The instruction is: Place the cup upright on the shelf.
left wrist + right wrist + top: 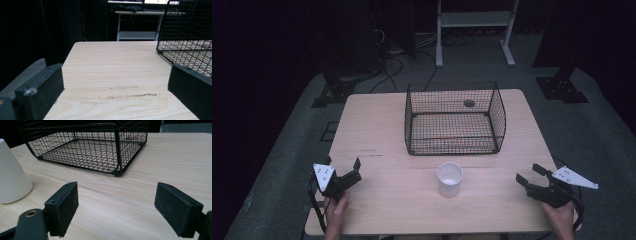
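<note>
Between the two grippers, near the table's front edge, stands the white cup (450, 179), upright, just before the wire basket (455, 119). Right gripper (528, 176) and left gripper (343, 165) both gape empty; the right looks slightly nearer.

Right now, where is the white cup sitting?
In the high view, the white cup stands upright on the table, near its front edge, just in front of the black wire basket and between the two grippers.

Light wood-grain surface (382, 125) bearing: black wire basket (455, 119) sitting toward the far edge; white cup (449, 179) standing upright just before it, apart
</note>
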{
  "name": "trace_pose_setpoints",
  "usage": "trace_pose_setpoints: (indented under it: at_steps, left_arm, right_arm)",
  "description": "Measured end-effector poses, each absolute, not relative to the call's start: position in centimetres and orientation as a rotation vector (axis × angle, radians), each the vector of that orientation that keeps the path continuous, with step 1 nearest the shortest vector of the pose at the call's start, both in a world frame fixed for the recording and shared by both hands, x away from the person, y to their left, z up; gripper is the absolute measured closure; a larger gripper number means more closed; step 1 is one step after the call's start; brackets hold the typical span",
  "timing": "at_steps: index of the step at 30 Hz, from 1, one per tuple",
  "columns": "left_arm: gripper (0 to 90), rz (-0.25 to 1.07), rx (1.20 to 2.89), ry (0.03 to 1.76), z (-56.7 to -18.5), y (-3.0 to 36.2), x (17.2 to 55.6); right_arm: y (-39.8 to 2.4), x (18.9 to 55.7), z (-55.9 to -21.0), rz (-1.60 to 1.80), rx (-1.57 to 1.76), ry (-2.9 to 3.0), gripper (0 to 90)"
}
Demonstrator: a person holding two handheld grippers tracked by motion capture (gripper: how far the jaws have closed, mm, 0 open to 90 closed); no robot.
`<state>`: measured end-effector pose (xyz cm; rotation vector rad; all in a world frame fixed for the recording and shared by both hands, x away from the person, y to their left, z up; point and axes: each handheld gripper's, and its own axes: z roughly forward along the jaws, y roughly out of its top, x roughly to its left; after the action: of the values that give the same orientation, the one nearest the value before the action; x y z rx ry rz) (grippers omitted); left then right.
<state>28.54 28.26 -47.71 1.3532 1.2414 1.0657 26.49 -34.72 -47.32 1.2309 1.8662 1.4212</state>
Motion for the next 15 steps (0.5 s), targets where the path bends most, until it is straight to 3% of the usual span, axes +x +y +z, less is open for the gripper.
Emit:
trace_pose_setpoints:
  at_steps: [15]
  left_arm:
    - [0.0,1.056,1.345,1.241,-47.7,28.3,28.5]
  right_arm:
    - [-33.3,26.2,-46.6,1.402,1.192,1.912,17.8]
